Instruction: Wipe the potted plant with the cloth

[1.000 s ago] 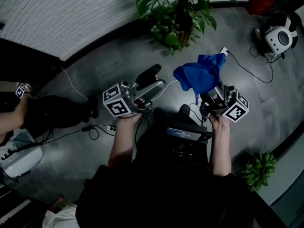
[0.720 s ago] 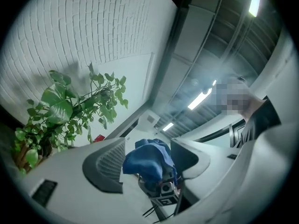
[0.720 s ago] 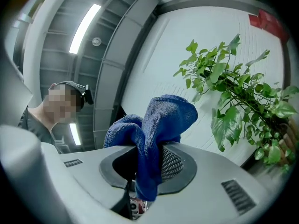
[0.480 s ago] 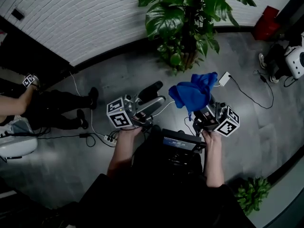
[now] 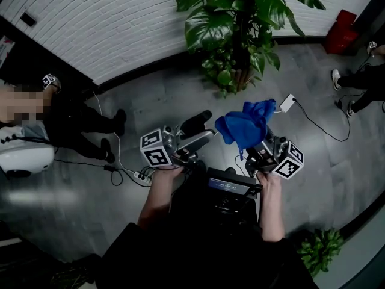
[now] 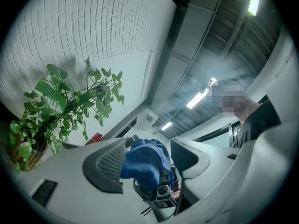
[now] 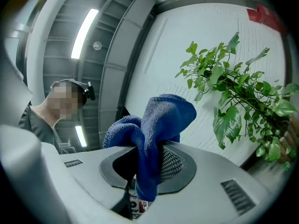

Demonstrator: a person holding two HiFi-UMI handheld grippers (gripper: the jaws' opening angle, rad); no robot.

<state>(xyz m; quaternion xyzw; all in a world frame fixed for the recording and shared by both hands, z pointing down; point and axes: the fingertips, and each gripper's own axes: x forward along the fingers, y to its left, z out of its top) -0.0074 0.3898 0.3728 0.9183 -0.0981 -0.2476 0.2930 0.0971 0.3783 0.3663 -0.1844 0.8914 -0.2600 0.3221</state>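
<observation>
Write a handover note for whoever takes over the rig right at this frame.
Right gripper: shut on the blue cloth, held raised.
Left gripper: open and empty, beside the right one.
Potted plant: on the floor by the brick wall, ahead and apart from the cloth.
Done: cloth is in the grip.
Left: bring the cloth to the plant and wipe it.

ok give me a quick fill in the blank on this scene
The right tool is shut on a ___ cloth.
The left tool holds nothing, and its jaws are ___.
The potted plant stands by a white ___ wall.
Missing words: blue; open; brick.
</observation>
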